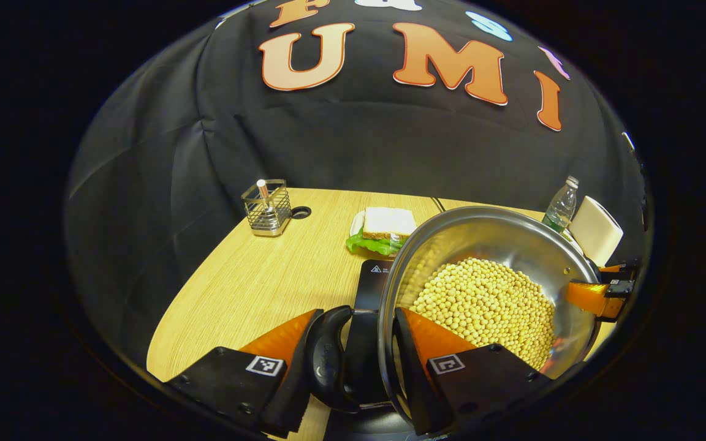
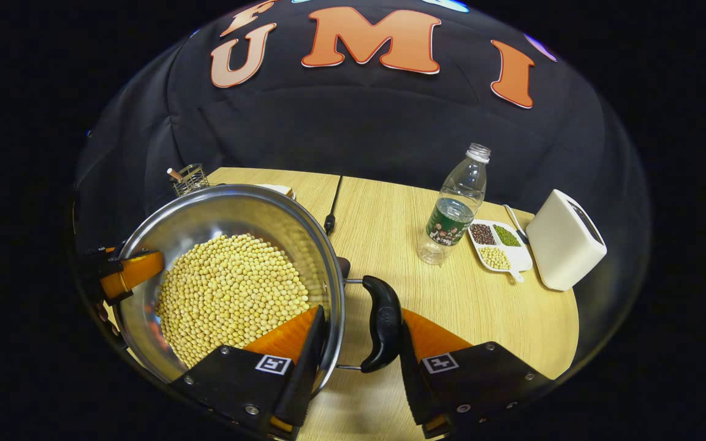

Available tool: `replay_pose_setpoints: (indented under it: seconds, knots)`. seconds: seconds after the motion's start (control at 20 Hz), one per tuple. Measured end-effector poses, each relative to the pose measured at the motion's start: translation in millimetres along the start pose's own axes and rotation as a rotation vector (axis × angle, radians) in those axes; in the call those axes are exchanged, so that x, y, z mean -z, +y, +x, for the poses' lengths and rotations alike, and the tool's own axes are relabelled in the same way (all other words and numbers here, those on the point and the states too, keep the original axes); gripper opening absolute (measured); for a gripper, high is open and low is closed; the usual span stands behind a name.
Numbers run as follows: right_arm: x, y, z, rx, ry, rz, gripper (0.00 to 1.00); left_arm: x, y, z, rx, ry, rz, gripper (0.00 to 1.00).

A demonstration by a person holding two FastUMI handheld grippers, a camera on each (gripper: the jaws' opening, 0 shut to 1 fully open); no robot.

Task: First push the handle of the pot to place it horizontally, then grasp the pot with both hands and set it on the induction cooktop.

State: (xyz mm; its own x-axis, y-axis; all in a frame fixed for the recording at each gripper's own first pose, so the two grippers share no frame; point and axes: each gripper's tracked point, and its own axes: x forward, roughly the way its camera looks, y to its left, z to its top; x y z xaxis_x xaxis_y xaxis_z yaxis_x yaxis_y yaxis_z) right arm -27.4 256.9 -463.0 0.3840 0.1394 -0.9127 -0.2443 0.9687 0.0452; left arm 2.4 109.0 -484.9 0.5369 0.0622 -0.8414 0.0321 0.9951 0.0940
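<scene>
**Pot gripped on both sides, above the cooktop**

The pot sits between my two grippers, steel, holding a heap of yellow beans. In the left gripper view my left gripper straddles the pot's rim: one finger is inside the wall, the other outside, with the black side handle in the gap between them. Both fingers look pressed in, so I read it as clamped on the pot at that handle. Just beyond and below the pot I see the black cooktop; the pot overlaps it, but I cannot tell whether the pot rests on it or is held above it.

In the right gripper view my right gripper does the same on the opposite side: one finger inside the rim against the beans, the other against the second black handle, closed on the pot. The far gripper shows at the pot's other edge in each view.

On the wooden table behind the pot are a wire holder and a sandwich. To the right stand a bottle, a divided dish of grains and a white box, well apart from the pot.
</scene>
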Motion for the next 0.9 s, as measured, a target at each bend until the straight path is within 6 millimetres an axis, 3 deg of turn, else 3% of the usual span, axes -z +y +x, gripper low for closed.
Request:
replay_pose_setpoints:
  seconds: [0.1, 0.25, 0.3, 0.5, 0.55, 0.65, 0.75, 0.9]
  knots:
    - [4, 2, 5, 0.007, 0.012, 0.011, 0.63, 3, 0, 3, 0.009, 0.002, 0.001, 0.75]
    - [5, 4, 6, 0.02, 0.019, 0.006, 0.63, 3, -4, 8, 0.03, 0.016, 0.002, 0.71]
    - [6, 3, 5, 0.023, 0.017, 0.007, 0.59, 1, -3, 9, 0.038, 0.014, 0.002, 0.72]
    - [6, 5, 6, 0.034, 0.024, 0.043, 0.63, 8, -2, 20, 0.031, 0.03, -0.007, 0.73]
    - [8, 8, 8, 0.033, 0.031, 0.058, 0.59, 5, -1, 18, 0.003, 0.028, -0.012, 0.74]
    - [8, 9, 11, 0.037, 0.02, 0.065, 0.63, 0, 0, 21, -0.034, 0.01, -0.009, 0.84]
    - [9, 8, 10, 0.023, 0.012, 0.086, 0.64, 0, 1, 18, -0.03, 0.0, -0.013, 0.88]
    - [3, 6, 3, 0.014, -0.017, 0.1, 0.69, -9, 3, 12, -0.038, -0.032, -0.024, 0.85]
